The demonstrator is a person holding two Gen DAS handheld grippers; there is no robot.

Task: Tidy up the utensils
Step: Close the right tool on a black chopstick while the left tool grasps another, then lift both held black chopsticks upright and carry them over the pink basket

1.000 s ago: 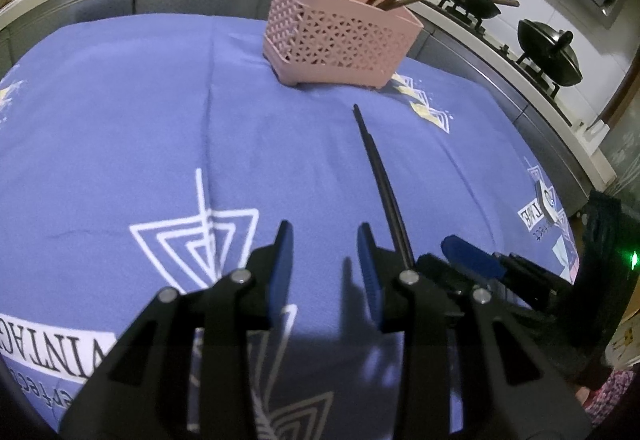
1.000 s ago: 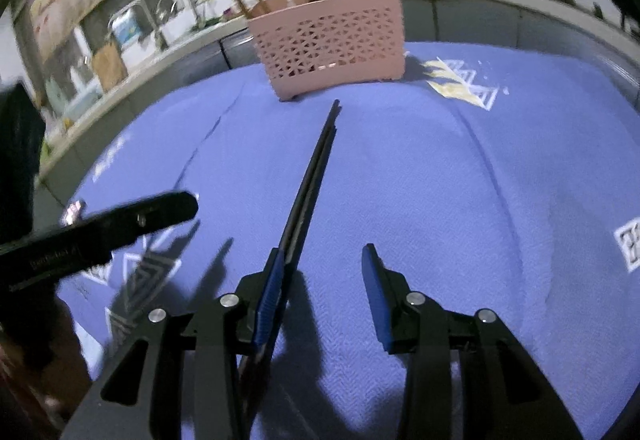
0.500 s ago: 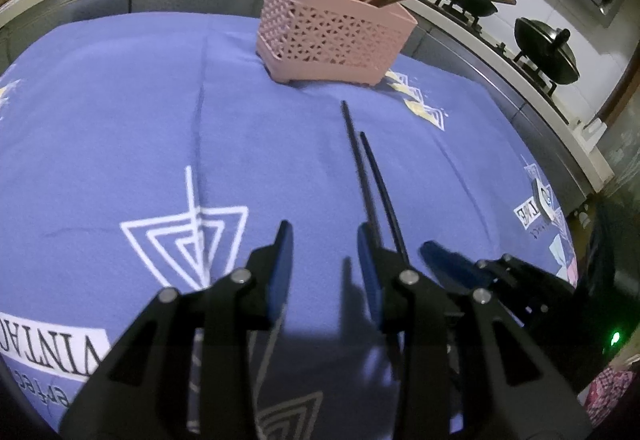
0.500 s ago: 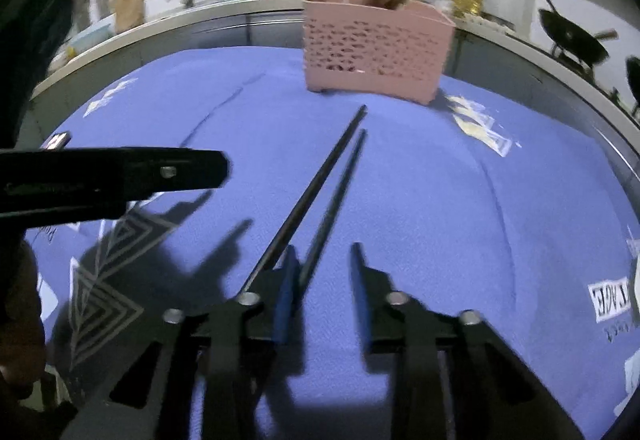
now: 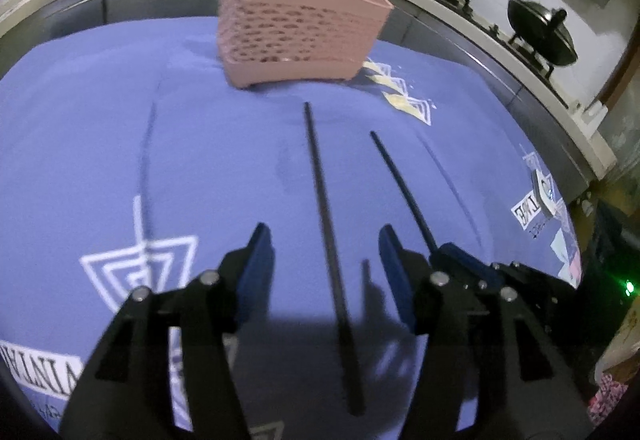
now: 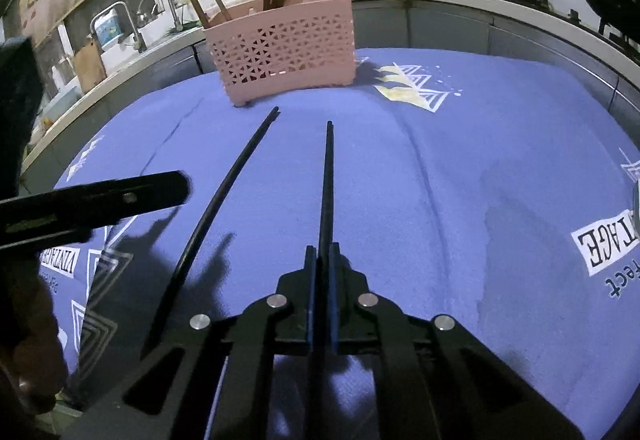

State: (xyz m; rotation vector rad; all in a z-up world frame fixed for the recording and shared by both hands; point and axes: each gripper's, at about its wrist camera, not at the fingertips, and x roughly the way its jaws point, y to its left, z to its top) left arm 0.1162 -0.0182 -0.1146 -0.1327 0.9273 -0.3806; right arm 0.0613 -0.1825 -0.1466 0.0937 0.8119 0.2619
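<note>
Chopstick (image 6: pixel 326 184) clamped in right claw (image 6: pixel 322 252), tip toward basket (image 6: pixel 284 52); left claw (image 5: pixel 324 252) open.

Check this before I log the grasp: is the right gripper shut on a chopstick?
Shut. The right gripper has both pads pressed against one black chopstick, which points toward the pink basket.

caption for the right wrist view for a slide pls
Right gripper clamped on one black chopstick, its mate lying on the blue cloth, pink utensil basket ahead.
</note>
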